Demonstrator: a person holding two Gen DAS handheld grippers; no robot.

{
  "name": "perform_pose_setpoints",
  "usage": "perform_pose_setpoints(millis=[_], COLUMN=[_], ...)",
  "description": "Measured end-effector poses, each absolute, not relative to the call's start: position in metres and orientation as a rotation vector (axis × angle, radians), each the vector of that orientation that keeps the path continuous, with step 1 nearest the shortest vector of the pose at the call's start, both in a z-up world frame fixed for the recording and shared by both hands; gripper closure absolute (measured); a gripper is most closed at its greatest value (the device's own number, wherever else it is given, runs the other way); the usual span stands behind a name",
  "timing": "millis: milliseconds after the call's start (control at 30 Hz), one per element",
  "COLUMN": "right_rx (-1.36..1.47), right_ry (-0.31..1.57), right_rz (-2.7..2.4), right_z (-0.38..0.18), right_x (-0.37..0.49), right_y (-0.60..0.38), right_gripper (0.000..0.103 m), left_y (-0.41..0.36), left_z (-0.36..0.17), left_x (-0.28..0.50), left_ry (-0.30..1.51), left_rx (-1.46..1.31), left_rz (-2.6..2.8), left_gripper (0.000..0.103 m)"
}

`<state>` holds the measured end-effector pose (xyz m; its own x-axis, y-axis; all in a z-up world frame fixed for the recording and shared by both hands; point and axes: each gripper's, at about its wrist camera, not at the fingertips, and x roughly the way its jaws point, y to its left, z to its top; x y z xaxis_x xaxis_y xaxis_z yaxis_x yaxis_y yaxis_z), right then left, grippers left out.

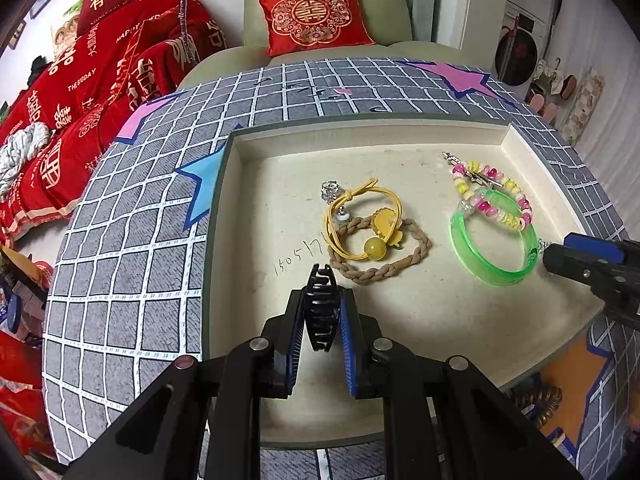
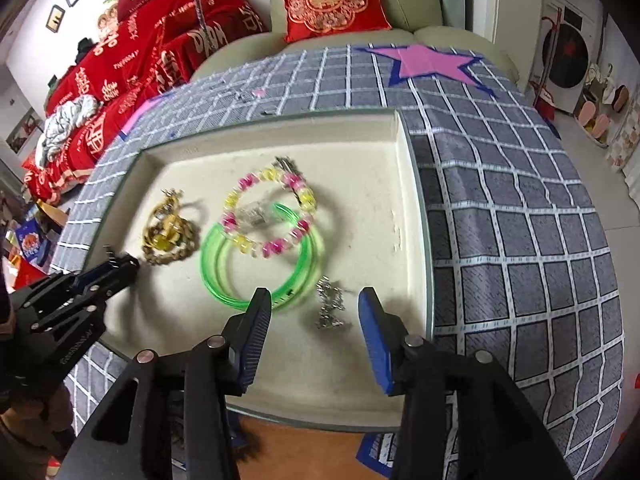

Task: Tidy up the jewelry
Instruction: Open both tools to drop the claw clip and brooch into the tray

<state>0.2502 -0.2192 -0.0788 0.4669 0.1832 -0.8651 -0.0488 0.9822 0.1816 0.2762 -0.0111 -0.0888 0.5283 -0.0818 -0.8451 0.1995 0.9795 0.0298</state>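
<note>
Could lose the black claw clip [image 1: 320, 307] from the left hand-held gripper [image 1: 320, 322], pinched only by its toothed sides between blue pads [image 1: 347, 336] drawn nearly together, so a twist or a slackened squeeze may spring it loose onto the cream tray [image 1: 248, 216]; could also drop it onto the tan braided cord [image 1: 384, 256] and yellow hair tie with bead [image 1: 360, 216] lying tangled just ahead, knotting things worse; right hand-held gripper [image 2: 314, 332] spread wide and holding nothing, poised over the small silvery chain piece [image 2: 329, 305] lying between its pads, left pad just beside the green bangle [image 2: 256, 272]; closing carelessly may catch the bangle rim along with the chain, or nudge the pink-and-yellow bead bracelet [image 2: 266, 212] resting across it; motion blur there leaves the exact contact unclear; farther back, grid-patterned cloth [image 2: 500, 216] on the desk, then a red cushion [image 1: 314, 16]
</note>
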Motion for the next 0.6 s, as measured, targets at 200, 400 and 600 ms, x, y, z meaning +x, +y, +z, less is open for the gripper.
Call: perform_pose_setpoints(millis=[200, 400, 600], right_rx=[0.160, 0.184, 0.206], right_ry=[1.022, 0.982, 0.949], right_rz=[0.146, 0.158, 0.181], right_z=[-0.059, -0.039, -0.023], right_x=[0.241, 0.224, 0.200], right_y=[-0.220, -0.226, -0.228], right_gripper=[0.051, 0.050, 0.039], left_y=[-0.012, -0.007, 0.001], left_z=[-0.081, -0.070, -0.050], left_x=[0.273, 0.270, 0.254], left_ry=[0.980, 0.966, 0.890], left_rx=[0.133, 0.098, 0.079], left_rz=[-0.170, -0.149, -0.107], left_gripper=[0.077, 0.077, 0.000])
